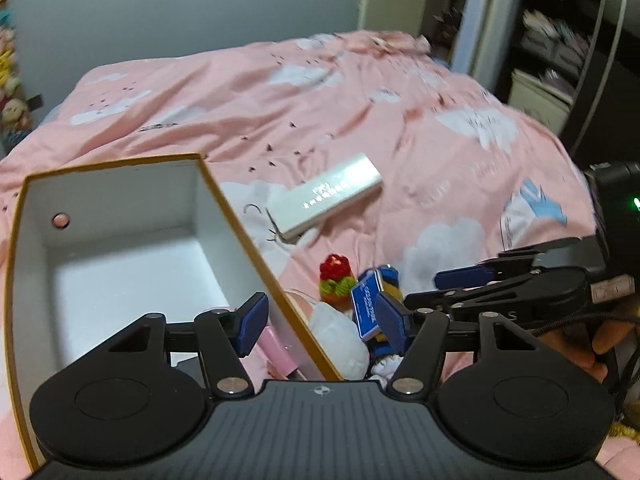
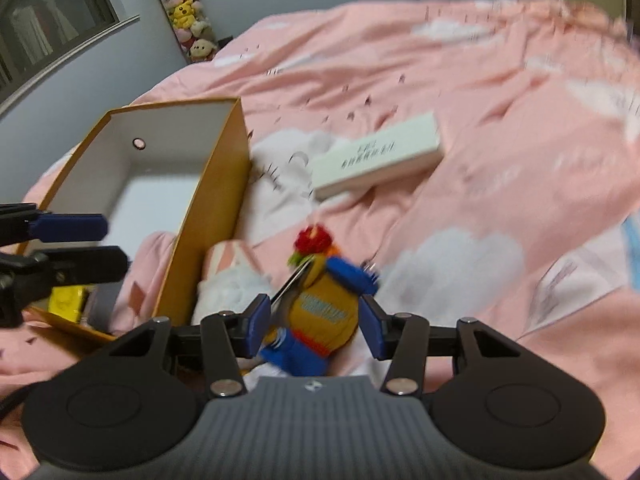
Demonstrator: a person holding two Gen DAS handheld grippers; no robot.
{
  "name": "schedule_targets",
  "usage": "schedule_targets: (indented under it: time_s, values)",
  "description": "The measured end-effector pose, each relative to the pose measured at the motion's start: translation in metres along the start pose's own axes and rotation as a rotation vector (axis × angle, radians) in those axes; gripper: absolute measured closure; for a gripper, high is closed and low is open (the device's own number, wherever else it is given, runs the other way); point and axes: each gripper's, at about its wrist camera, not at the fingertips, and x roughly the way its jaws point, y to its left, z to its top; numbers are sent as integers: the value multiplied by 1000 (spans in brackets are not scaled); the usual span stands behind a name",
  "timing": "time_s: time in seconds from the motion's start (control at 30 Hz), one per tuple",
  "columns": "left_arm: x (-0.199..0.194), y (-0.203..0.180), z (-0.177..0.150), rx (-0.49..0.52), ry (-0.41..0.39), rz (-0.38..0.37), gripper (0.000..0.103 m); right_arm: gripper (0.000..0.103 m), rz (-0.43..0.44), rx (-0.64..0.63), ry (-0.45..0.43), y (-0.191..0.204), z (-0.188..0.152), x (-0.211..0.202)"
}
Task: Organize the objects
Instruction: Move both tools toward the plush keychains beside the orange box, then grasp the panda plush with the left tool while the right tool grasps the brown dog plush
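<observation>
The left gripper hung over the near corner of the orange box, its blue fingers spread apart and straddling the box's right-hand wall, with nothing pinched between them. Inside, the white-lined box looked mostly bare at its far end; something yellow showed at its near end in the right wrist view.

Over to the right gripper: its fingers stood partly apart on either side of a yellow-and-blue plush toy lying on the pink bed cover. Motion blur made it impossible to tell whether the pads were actually pressing on it. A blue card leaned beside that toy in the left wrist view.

Just past it sat a small red-and-green knitted piece, and a white fluffy item lay against the outside of the box wall. Further up the bed, well apart from the pile, a long white carton lay flat and skewed. A pink object peeked out under the left fingers.
</observation>
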Motion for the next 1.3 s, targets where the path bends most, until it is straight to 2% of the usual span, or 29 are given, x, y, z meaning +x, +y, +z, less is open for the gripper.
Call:
schedule_targets:
  time_s: [0.17,0.3,0.4,0.57,0.67,0.83,1.1,1.17,1.3]
  values:
    - [11,-11,4,97,63,-4,32,52,49,10,72,4,-7,17]
    - [17,-16,9,160,111,1,33,50,8,-45,120,12,-11,35]
    - [22,-21,12,196,134,1,34,42,7,-60,141,12,-11,47]
    - [31,-31,13,278,178,-5,34,42,-13,-54,167,5,-13,63]
    - [36,-38,14,345,209,-13,34,48,16,10,186,-9,-15,70]
    - [47,-50,12,471,267,-27,33,62,36,45,165,-15,-16,56]
    - [71,-81,0,782,394,-53,31,68,30,83,95,-32,-9,21]
    - [81,-89,-9,868,435,-41,26,69,33,105,89,-38,-10,19]
    - [100,-105,-29,1011,501,4,21,70,44,147,81,-49,-13,16]
